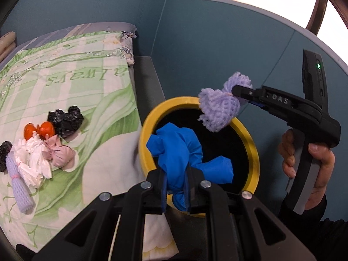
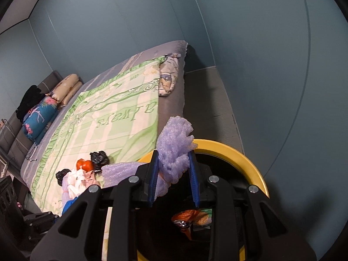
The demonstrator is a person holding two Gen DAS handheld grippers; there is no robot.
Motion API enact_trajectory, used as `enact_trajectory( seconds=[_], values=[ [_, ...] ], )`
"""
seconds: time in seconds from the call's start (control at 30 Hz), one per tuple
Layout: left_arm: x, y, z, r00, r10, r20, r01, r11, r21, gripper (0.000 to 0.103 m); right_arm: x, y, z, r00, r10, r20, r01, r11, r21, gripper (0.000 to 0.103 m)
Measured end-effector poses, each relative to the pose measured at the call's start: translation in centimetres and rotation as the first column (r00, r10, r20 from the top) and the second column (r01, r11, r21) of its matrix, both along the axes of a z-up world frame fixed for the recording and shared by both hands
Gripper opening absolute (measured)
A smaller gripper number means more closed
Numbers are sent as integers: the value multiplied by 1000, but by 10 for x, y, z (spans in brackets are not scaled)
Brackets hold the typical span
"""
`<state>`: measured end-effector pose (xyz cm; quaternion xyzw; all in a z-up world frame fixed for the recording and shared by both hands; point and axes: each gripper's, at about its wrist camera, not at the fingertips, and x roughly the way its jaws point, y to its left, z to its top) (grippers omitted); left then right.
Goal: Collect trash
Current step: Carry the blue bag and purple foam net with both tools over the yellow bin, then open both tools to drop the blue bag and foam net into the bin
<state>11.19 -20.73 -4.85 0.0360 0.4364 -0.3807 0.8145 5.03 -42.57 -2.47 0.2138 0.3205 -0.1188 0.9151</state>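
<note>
Yellow-rimmed bin (image 1: 254, 152) x1, 2 grippers over it: left gripper (image 1: 177, 192) pinching blue glove wad (image 1: 182, 152), right gripper (image 2: 174, 174) clamped on purple foam net (image 2: 174, 143).

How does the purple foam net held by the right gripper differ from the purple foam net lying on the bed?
The held foam net is bunched into a puffy clump; the foam net on the bed is a long, tight roll with a pink band. The held one hangs from the right gripper over the yellow bin; the other lies in the trash pile on the bedspread. Both are pale purple mesh foam.
</note>
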Motion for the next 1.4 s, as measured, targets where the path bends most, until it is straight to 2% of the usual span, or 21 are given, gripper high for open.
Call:
enact_trajectory(
  seconds=[0.2,0.47,0.8,0.9,1.03,1.23,1.4],
  values=[
    [-5,-14,-7,1000,-27,-16,27,1000,9,11,-1,-6,-5,999,-38,-18,37,999,-35,25],
    [-8,-27,-19,998,-46,-45,48,998,37,11,4,-9,-17,998,-20,-51,19,1000,-9,27],
    [-11,-38,-27,995,-72,-71,74,997,34,12,5,-14,-21,998,-17,-64,18,1000,8,29],
    [-10,-38,-29,995,-75,-72,77,997,32,18,4,-15,-22,998,-16,-62,17,1000,15,33],
    [-11,-36,-28,995,-69,-73,71,997,23,34,4,-16,-22,998,-13,-58,15,999,34,42],
    [-15,-31,-21,996,-62,-56,63,998,2,50,1,-21,-19,999,-26,-45,28,998,50,50],
    [-10,-21,-15,998,-30,-48,29,999,-13,57,-1,-24,-16,999,-25,-29,27,997,66,51]
  ],
)
